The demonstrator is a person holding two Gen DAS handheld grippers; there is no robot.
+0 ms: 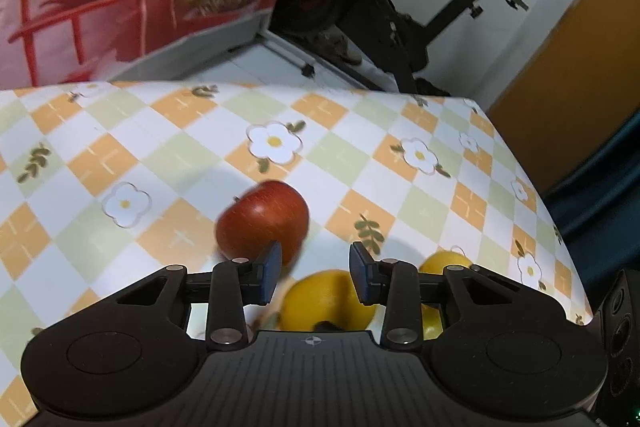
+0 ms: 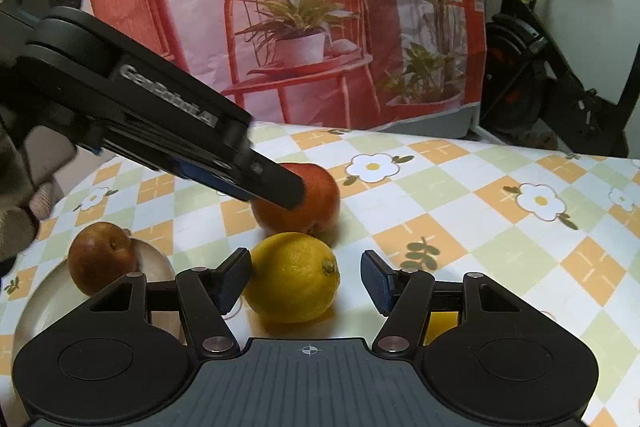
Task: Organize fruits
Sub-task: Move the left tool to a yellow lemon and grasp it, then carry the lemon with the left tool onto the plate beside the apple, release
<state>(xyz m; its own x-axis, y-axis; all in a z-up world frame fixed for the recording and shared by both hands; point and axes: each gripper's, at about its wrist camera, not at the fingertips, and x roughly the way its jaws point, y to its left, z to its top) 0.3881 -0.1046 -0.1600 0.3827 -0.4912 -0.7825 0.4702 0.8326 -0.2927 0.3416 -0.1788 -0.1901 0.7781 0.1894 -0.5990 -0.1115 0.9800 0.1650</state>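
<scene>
Left gripper: jaws parted, nothing between pads; red apple lies on checked tablecloth just beyond its left finger, outside gap, contact unclear. Right gripper: jaws spread either side of lemon, left pad at lemon's side, right pad clear, no squeeze seen. Brown fruit sits in pale plate at left. Second yellow fruit near right finger in left view.

Fruit on a checked table
The table carries a red apple, a lemon and a plate with brown fruit.
</scene>
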